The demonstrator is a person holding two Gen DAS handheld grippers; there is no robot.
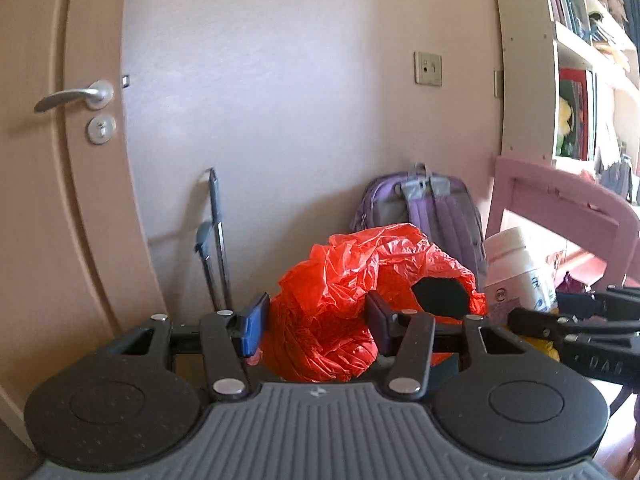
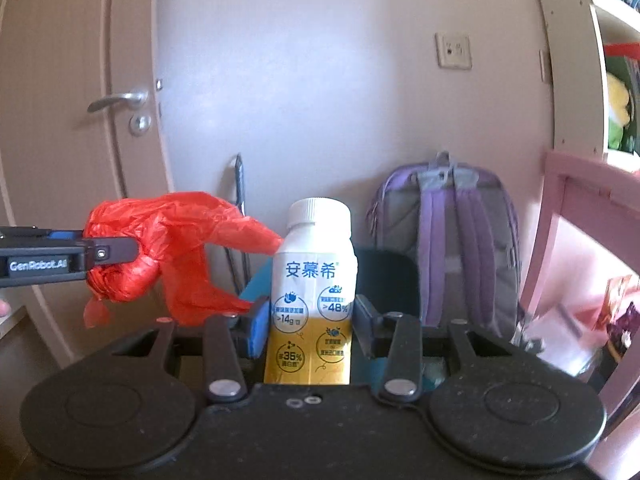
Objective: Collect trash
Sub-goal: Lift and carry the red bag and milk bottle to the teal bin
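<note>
**Both tools loaded, trash held up in the air**

Left tool (image 1: 316, 320): jaws roughly half apart, blue pads pressing a bunched red plastic bag (image 1: 360, 288) from both sides. Right wrist view confirms it: bag wad sits clamped at the tool's tip w/ loose tails hanging out toward the bottle.

Right tool (image 2: 306, 328): jaws mid-width, closed on a white-and-yellow yogurt drink bottle (image 2: 314, 292), cap on, upright, pads gripping the lower body on both sides. Bottle is just beside the bag; one bag tail looks to touch the bottle's shoulder.

Further out: purple backpack (image 2: 448, 248) against the wall, a dark folded stand (image 1: 216, 240) leaning near the door (image 1: 44, 160), pink chair (image 1: 560, 208) and bookshelf (image 1: 576, 60) on the right.

Risks, as I judge them:
- Bag is thin, slippery film; only a bunch is pinched, so it could slide out if swung fast.
- Loose tail may snag on the bottle or right tool since the two sit so close.
- Bottle held low on a smooth label; could tip or twist in the pads.

Hard to see: no bin or counter in either view, so drop-off spot unknown. Bag's bottom is cut off behind the left tool's body. A dark opening shows in the bag; contents can't be made out. Bottle full or empty: can't tell.
</note>
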